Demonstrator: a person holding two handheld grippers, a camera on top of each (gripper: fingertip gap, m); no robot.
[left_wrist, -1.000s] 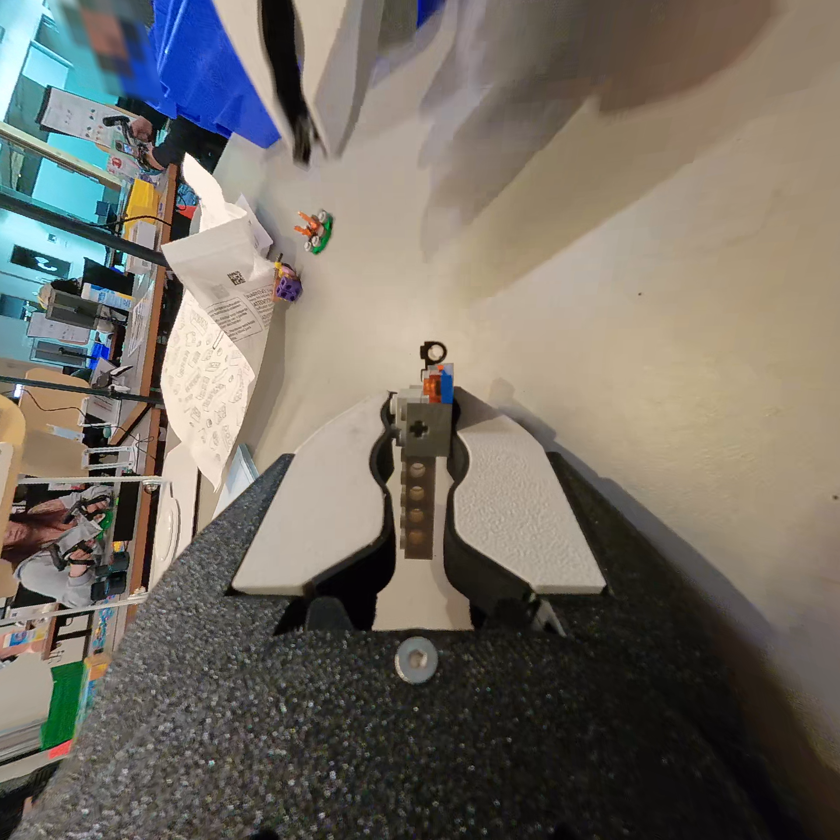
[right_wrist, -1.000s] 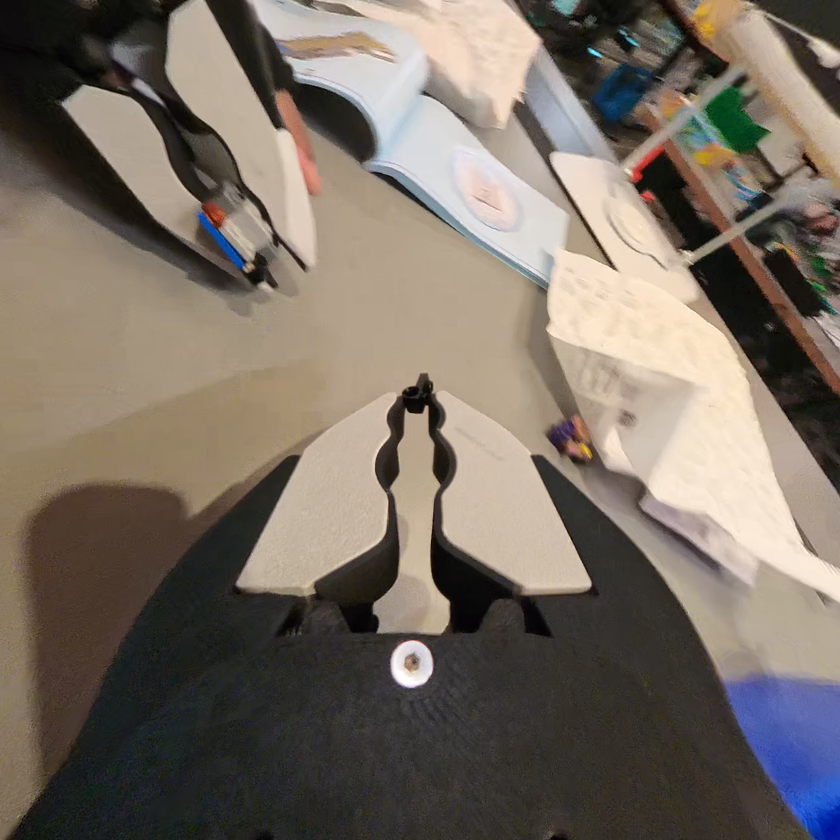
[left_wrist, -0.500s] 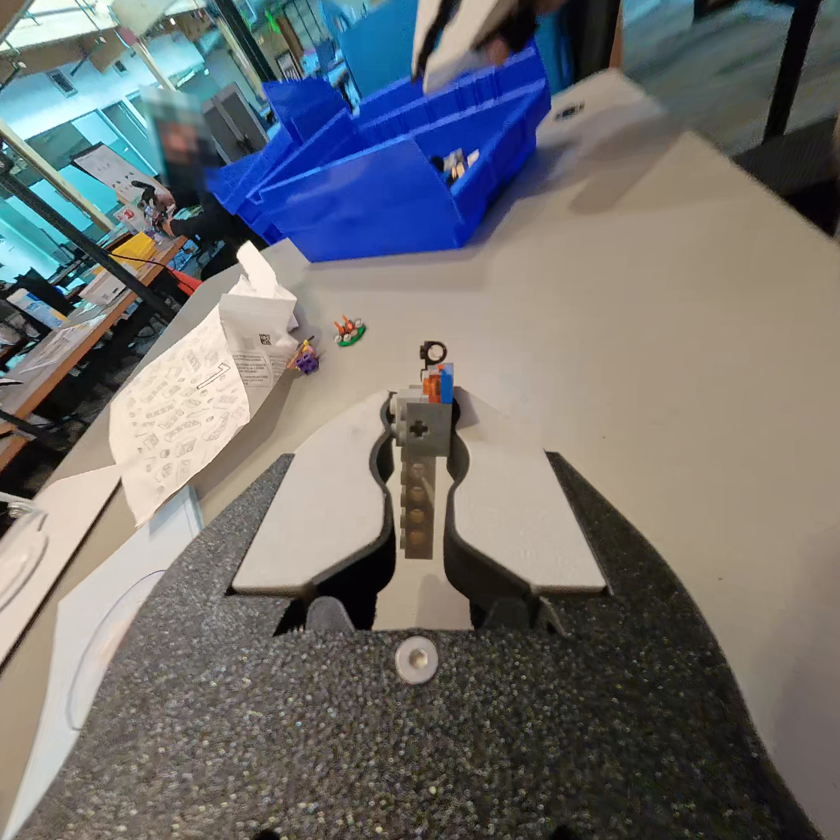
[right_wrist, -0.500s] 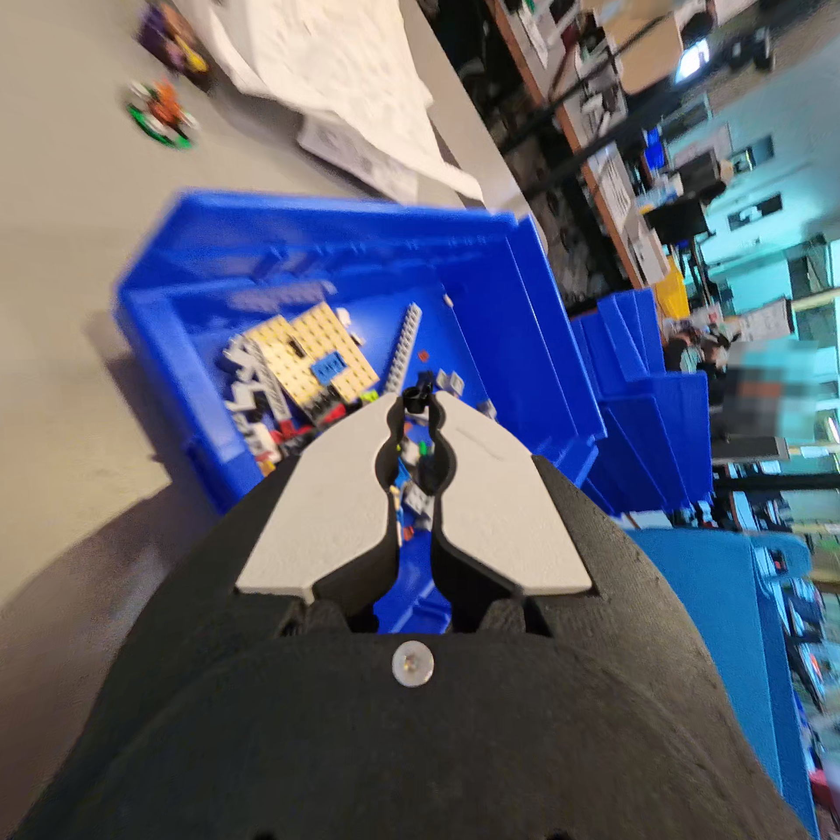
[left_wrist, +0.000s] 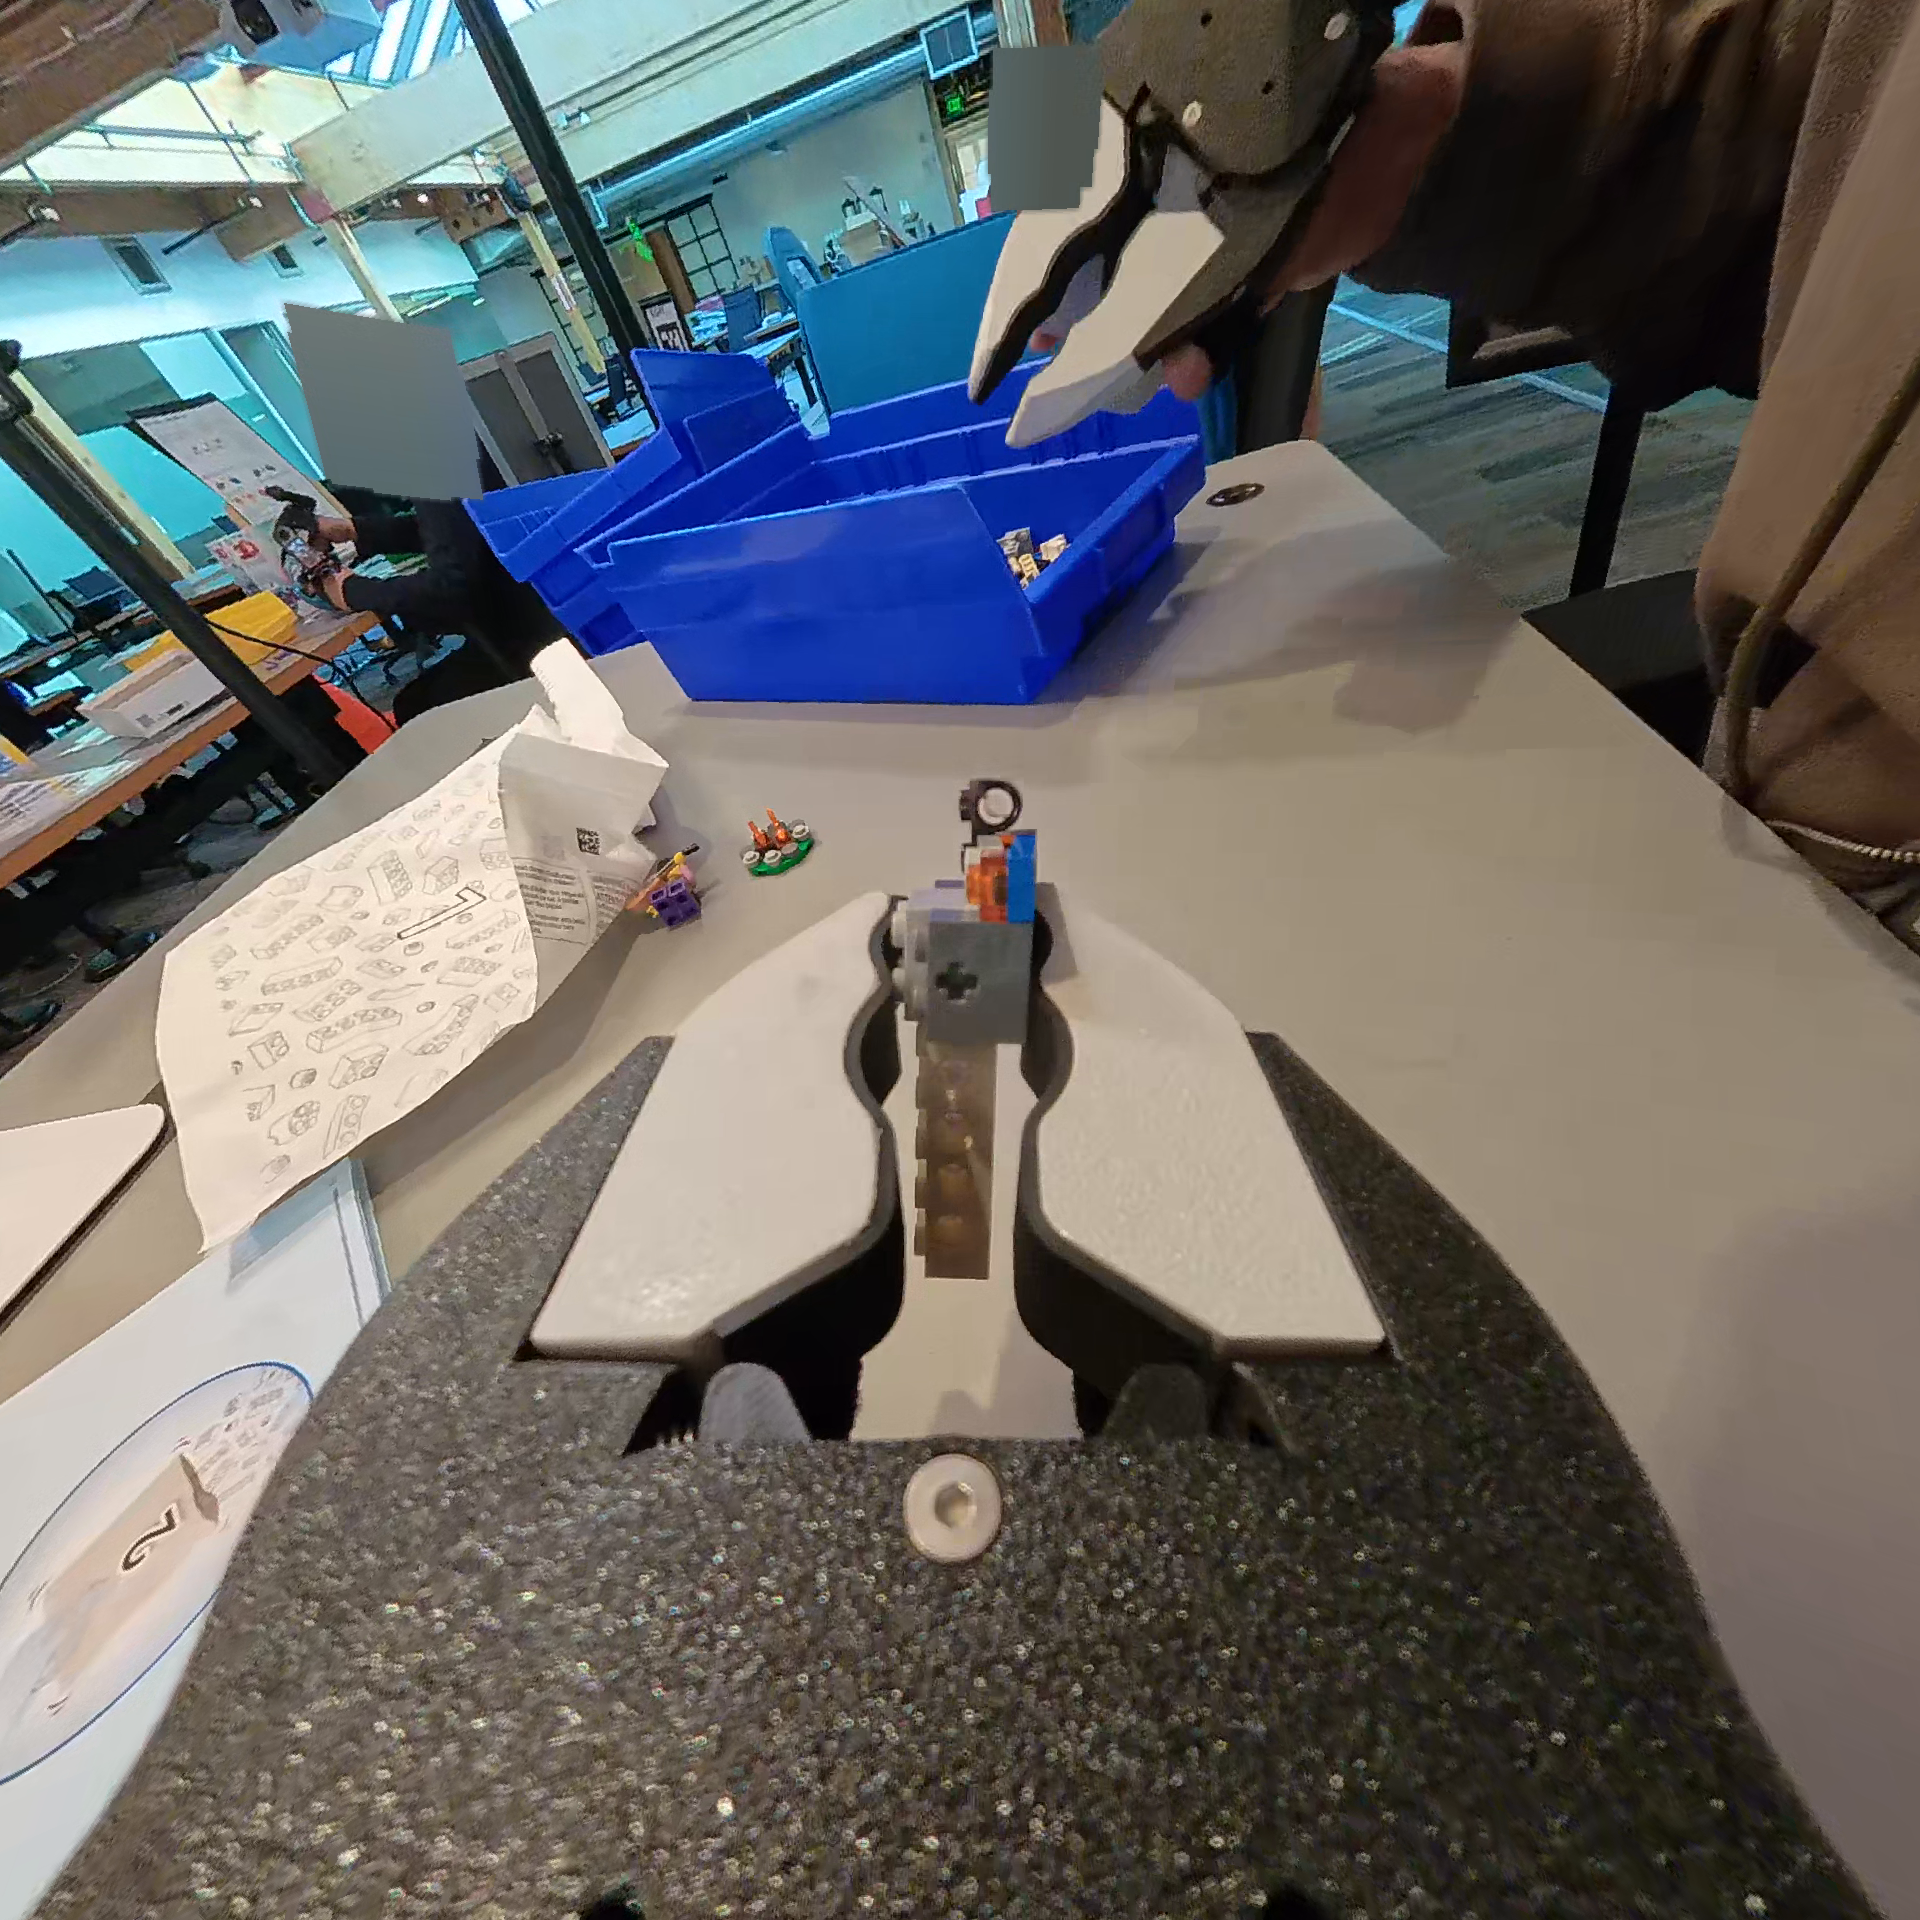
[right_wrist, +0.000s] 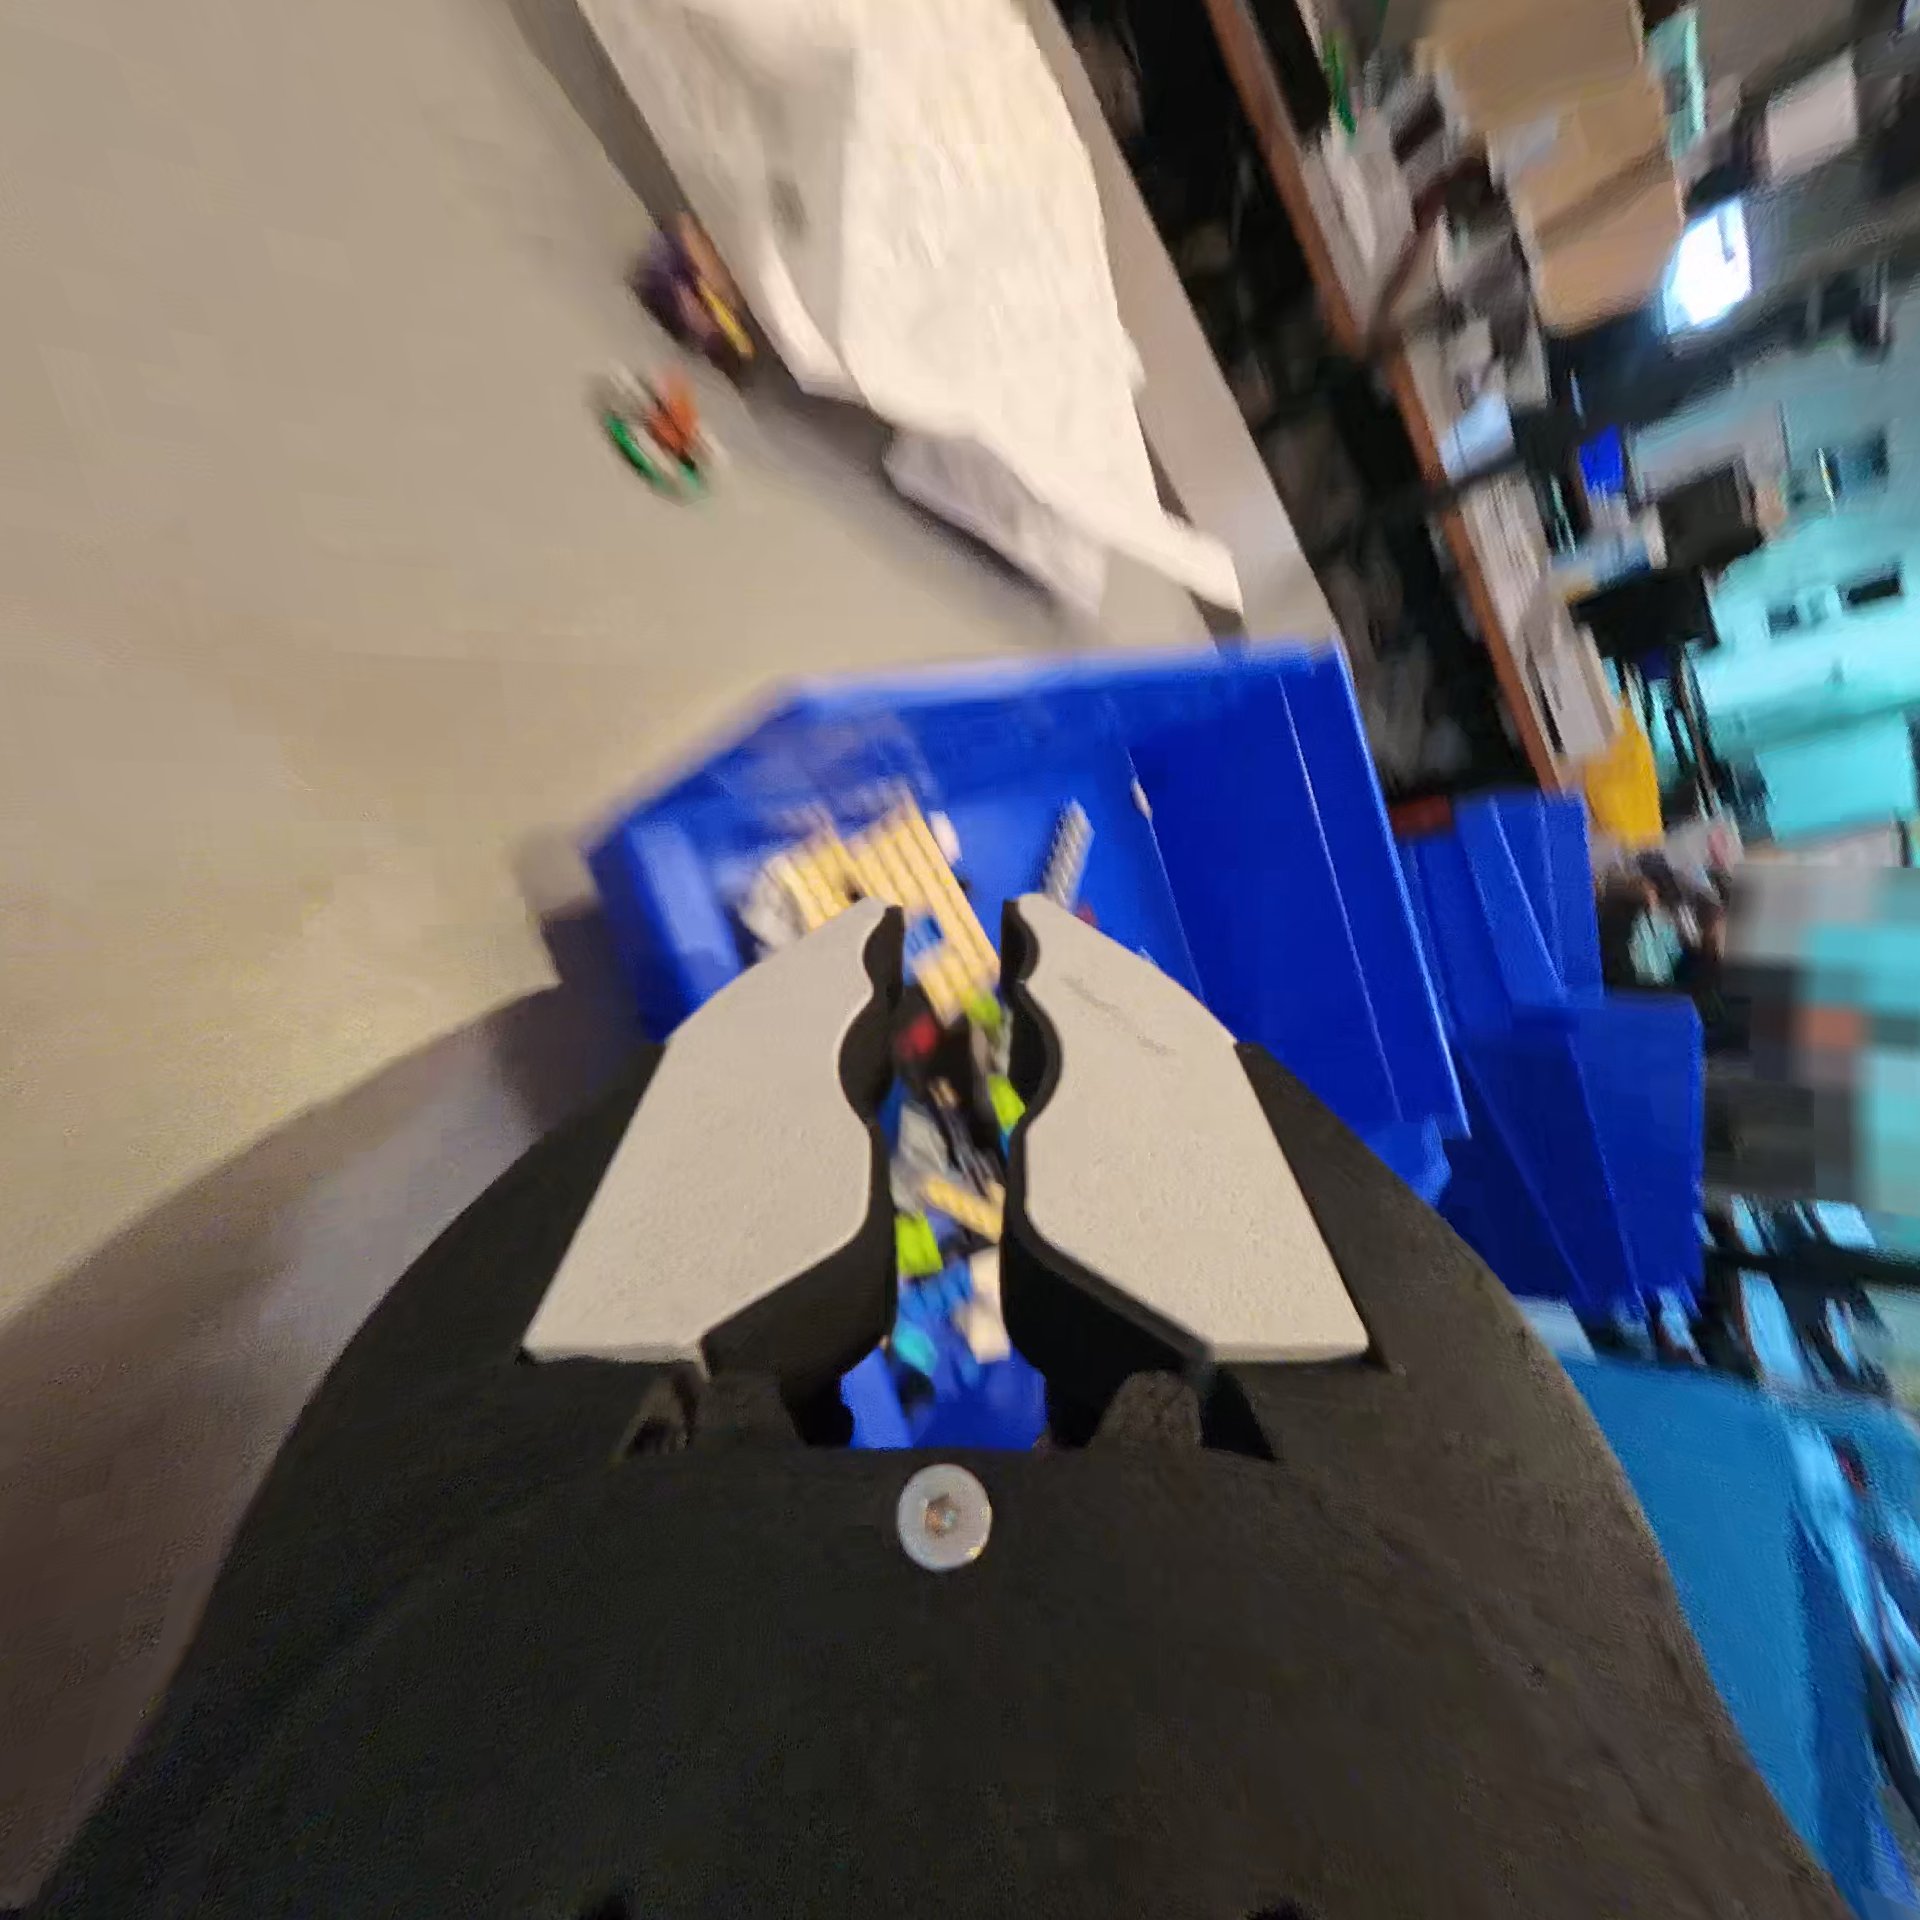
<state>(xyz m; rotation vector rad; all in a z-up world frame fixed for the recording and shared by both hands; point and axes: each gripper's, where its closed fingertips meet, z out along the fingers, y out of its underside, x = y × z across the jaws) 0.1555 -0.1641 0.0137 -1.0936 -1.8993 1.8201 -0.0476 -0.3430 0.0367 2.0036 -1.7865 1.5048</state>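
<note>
The left gripper holds a small brick build over the grey table, with both pads pressed on its dark grey block. The build is hard, smooth plastic, light and stiff, with orange and blue bits and a little black ring on top. Those top bits look easy to snap off, so the blocky grey part is the best place to hold it. The right gripper hangs over the blue bin of loose bricks. Its fingers stand a little apart and seem to hold nothing, though that view is blurry.
</note>
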